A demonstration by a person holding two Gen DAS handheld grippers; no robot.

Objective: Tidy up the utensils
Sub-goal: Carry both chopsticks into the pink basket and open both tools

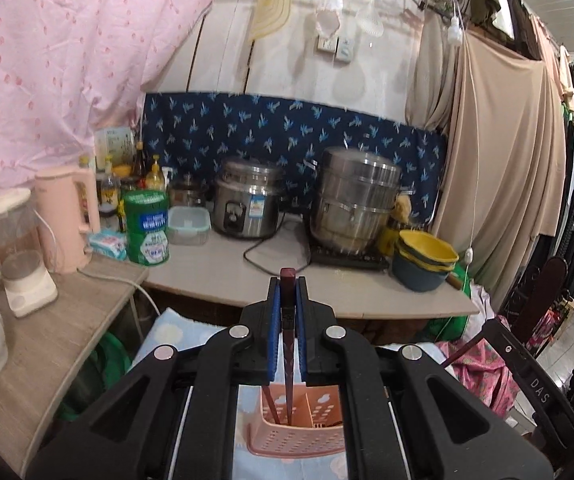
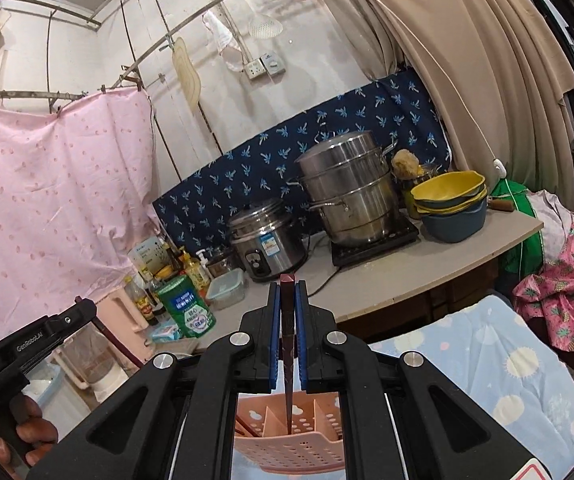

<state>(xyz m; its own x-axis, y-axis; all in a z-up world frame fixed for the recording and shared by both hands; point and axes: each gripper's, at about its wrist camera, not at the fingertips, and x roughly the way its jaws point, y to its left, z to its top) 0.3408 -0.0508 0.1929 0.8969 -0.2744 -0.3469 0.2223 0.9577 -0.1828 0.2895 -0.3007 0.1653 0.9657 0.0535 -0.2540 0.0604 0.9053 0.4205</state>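
My left gripper [image 1: 287, 284] is shut on a dark red chopstick [image 1: 288, 392] whose lower end reaches into a pink perforated utensil basket [image 1: 307, 436] right below. A second dark chopstick [image 1: 271, 404] leans in the same compartment. In the right wrist view my right gripper [image 2: 288, 288] is shut on another dark red chopstick [image 2: 289, 400], its tip down inside the divided pink basket [image 2: 295, 444]. The left gripper [image 2: 35, 344], held by a hand [image 2: 27, 436], shows at the lower left there. The right gripper's body [image 1: 527, 372] shows at the lower right of the left wrist view.
The basket sits on a light blue cloud-print cloth [image 2: 487, 364]. Behind is a counter [image 1: 367, 288] with a rice cooker [image 1: 247, 204], a steel steamer pot [image 1: 355, 200], stacked yellow and blue bowls [image 1: 425, 260], a green tin [image 1: 147, 228], bottles and a pink kettle [image 1: 69, 220]. A blender [image 1: 19, 252] stands on the left shelf.
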